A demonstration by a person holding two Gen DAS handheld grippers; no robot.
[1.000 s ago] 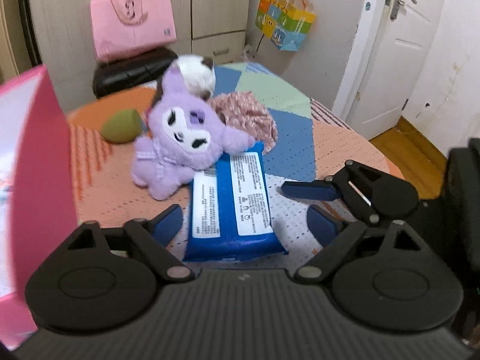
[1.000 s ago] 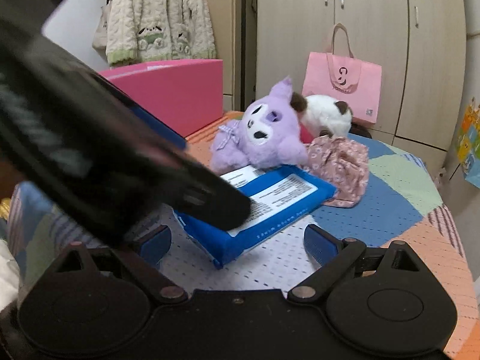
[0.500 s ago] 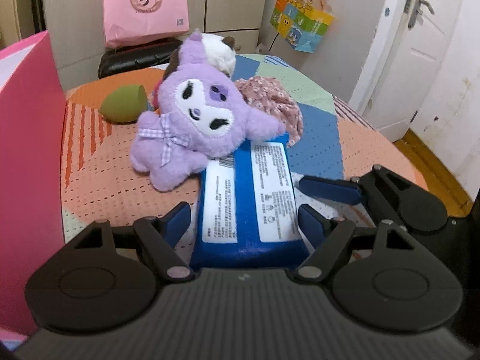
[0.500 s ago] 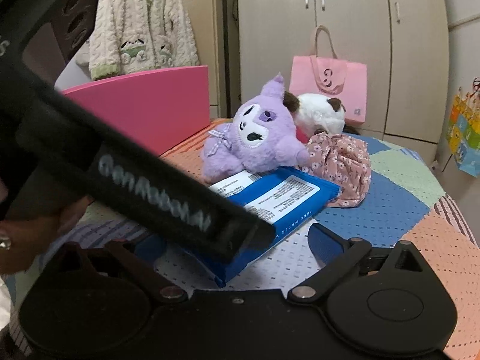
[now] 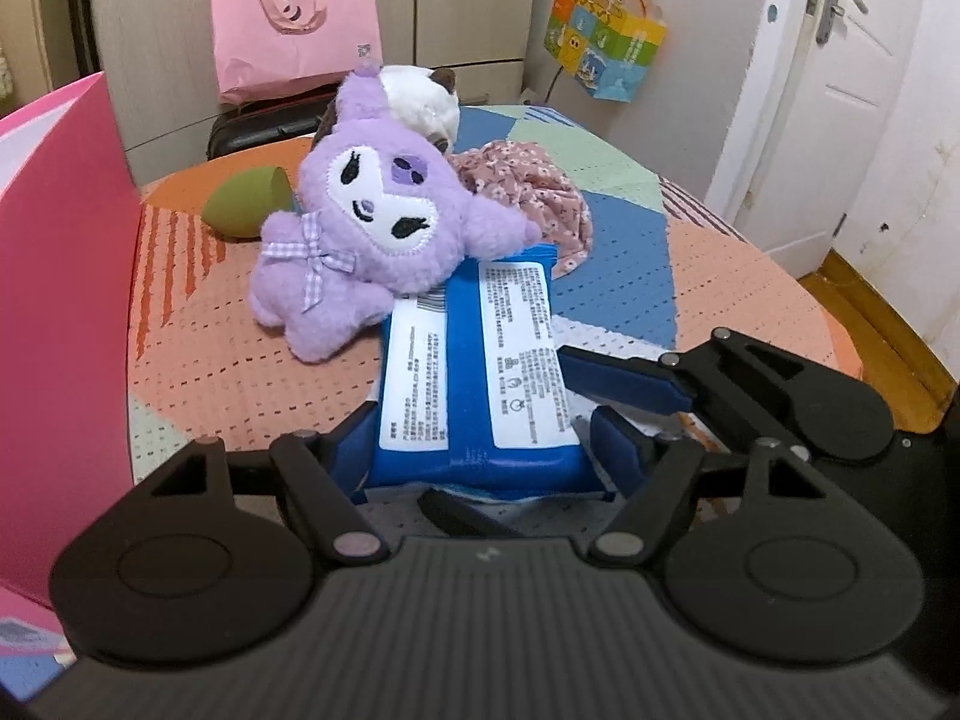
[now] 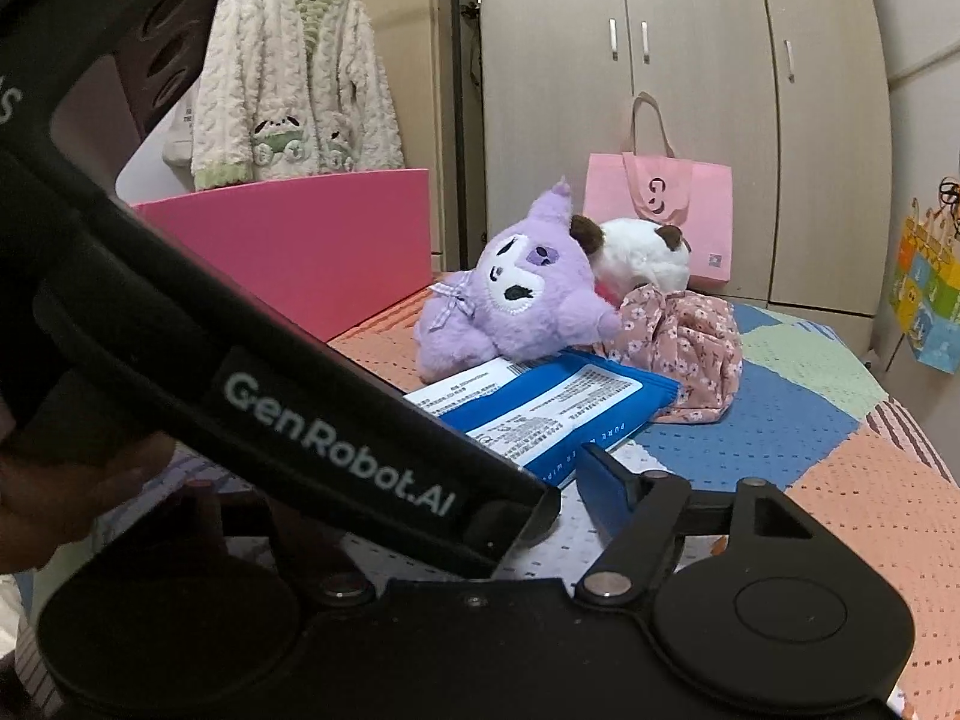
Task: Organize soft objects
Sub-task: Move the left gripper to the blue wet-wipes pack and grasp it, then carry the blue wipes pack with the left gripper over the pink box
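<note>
On my far left stands the pink box [image 5: 54, 300], which I take to be the bin, and as far as I can see nothing has gone into it, so the sorting looks barely begun. Next along the patchwork tabletop [image 5: 198, 360] lie a green sponge egg [image 5: 240, 210], the purple plush [image 5: 372, 240] with a white plush [image 5: 420, 96] behind it, and a crumpled floral cloth [image 5: 528, 204], all untouched. The blue wipes pack [image 5: 474, 372] lies in front of me, its far end tucked under the purple plush. My left gripper [image 5: 486, 453] has just been closing on its near end, and both pads now seem to press its sides, so I judge it grasped. My right gripper [image 6: 474, 480] has also just been narrowing. The left wrist view shows one of its fingers [image 5: 624, 384] lying along the pack's right edge. The right wrist view loses the other finger behind my left tool, so I cannot tell whether it grips. Only that view shows a hand [image 6: 72, 480] and a hanging cardigan [image 6: 288, 78].
</note>
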